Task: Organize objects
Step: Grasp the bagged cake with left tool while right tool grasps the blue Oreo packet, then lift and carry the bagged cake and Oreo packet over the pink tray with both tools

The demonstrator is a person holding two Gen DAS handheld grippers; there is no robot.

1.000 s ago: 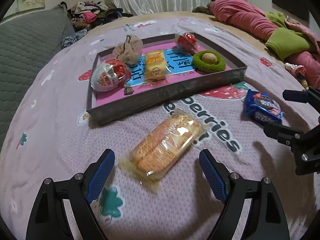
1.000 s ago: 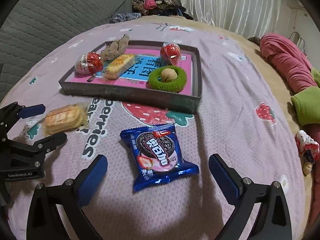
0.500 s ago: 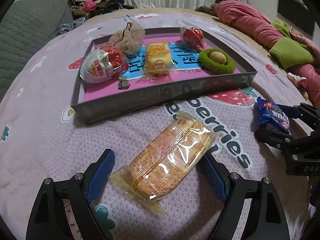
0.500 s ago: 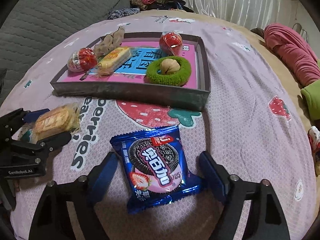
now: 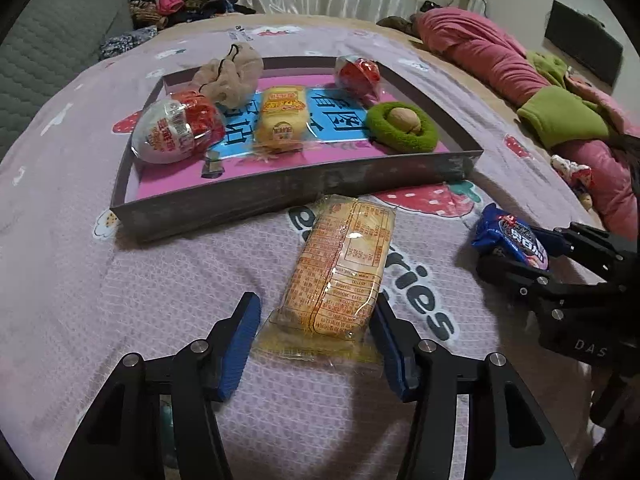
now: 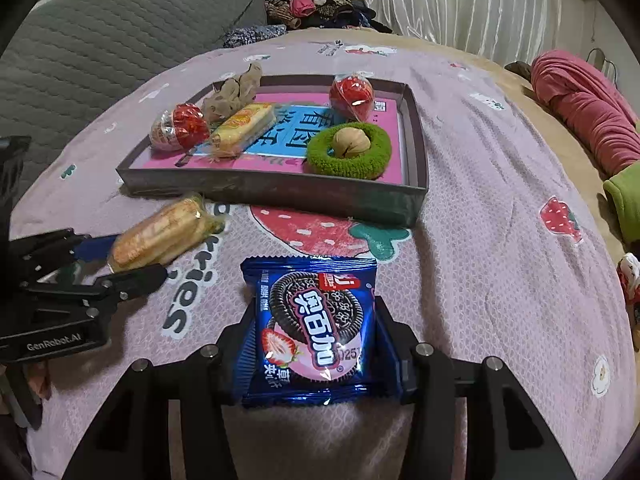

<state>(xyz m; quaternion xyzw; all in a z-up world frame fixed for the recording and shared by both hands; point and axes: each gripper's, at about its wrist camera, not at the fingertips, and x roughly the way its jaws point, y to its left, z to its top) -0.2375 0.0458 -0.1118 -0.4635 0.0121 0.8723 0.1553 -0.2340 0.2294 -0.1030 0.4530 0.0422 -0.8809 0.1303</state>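
A clear-wrapped orange cracker pack (image 5: 340, 268) lies on the pink bedspread in front of the grey tray (image 5: 280, 196). My left gripper (image 5: 316, 336) has its blue pads on either side of the pack's near end, the right pad touching and the left a little apart. It also shows in the right wrist view (image 6: 120, 256) around the cracker pack (image 6: 164, 232). My right gripper (image 6: 316, 344) is shut on a blue Oreo packet (image 6: 312, 324), also seen in the left wrist view (image 5: 512, 236). The tray (image 6: 280, 192) lies beyond.
The tray holds a chocolate egg (image 5: 176, 128), a beige scrunchie (image 5: 228, 76), a yellow snack pack (image 5: 282, 116), a red wrapped sweet (image 5: 358, 74) and a green ring with a walnut (image 5: 402, 126). Pink and green bedding (image 5: 520, 68) lies at the right. A grey cushion (image 6: 100, 40) is at the left.
Both grippers have moved forward over their packs and narrowed. The right one has closed onto the Oreo packet. The left one's pads now flank the cracker pack.
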